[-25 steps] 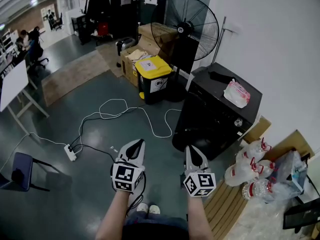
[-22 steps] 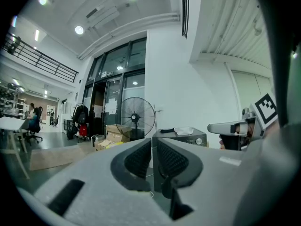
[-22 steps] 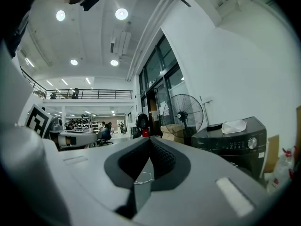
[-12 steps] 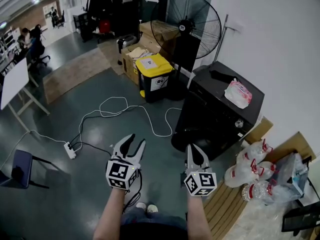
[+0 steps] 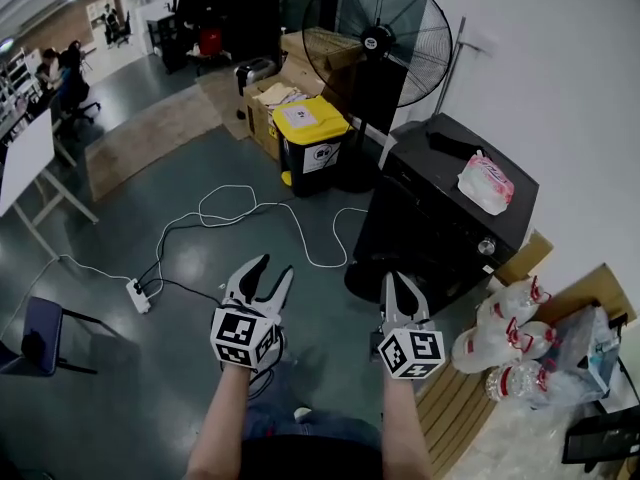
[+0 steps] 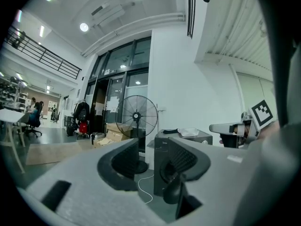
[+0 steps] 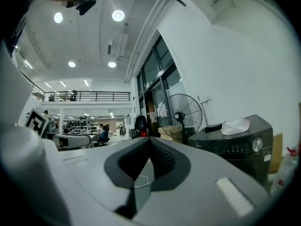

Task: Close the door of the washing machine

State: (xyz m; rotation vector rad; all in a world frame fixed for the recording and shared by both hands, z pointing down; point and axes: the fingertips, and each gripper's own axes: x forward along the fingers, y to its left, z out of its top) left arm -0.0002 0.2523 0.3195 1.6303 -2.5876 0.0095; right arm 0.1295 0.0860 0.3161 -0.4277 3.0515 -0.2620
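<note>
Since a second ago both grippers have edged forward across the grey floor, and the left gripper (image 5: 273,265), then closed, now has its jaws spread wide and opening further, with nothing between them. Beside it, at 3 o'clock, the right gripper (image 5: 393,280) has its jaws pressed together at the tips and is empty.

In the head view the black washing machine (image 5: 450,208) stands against the white wall at about 2 o'clock from the grippers, near but not touched by either. A dark round door (image 5: 368,280) appears to stand swung out low at its front, just beyond the right gripper's tips. A pink-and-white packet (image 5: 486,182) lies on the machine's top. A black pedestal fan (image 5: 377,38) stands at 12 o'clock of the machine, with a yellow-lidded bin (image 5: 310,133) at the fan's 8 o'clock. A white cable (image 5: 250,216) loops over the floor at 11 o'clock of the left gripper. Clear water bottles (image 5: 500,338) lie at 5 o'clock of the machine.
</note>
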